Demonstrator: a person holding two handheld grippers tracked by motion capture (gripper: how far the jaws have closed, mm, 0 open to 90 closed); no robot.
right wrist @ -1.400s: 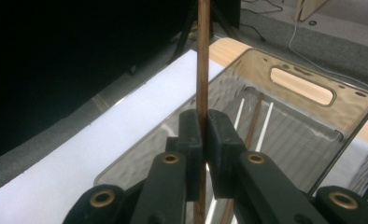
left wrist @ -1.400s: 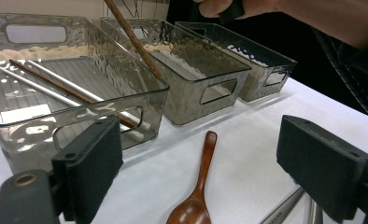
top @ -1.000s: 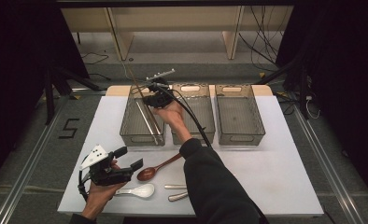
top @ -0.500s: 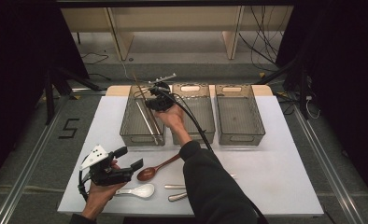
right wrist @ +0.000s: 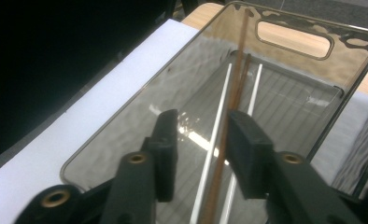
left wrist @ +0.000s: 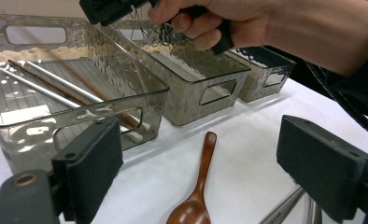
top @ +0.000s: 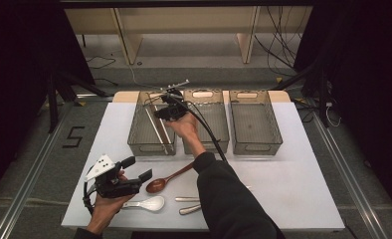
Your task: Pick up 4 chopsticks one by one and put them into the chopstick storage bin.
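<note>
Left claw (top: 134,174) hovers over the counter's (top: 293,194) near-left corner, jaws wide apart, nothing between them. Just beyond it lie a brown wooden spoon (top: 166,180) and a white ceramic spoon (top: 147,203). Right claw (top: 166,102) hangs over the leftmost clear smoky plastic bin (right wrist: 126,126) at the far edge; its jaws have just been opening, standing partly apart and gripping nothing. Brown wooden chopsticks (right wrist: 233,98) lie in that bin beside metal ones.

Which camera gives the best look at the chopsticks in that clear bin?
The right gripper view: the chopsticks lie close below, each stick distinct. The left gripper view shows them through the bin's wavy wall; the high view shows them as thin lines.
</note>
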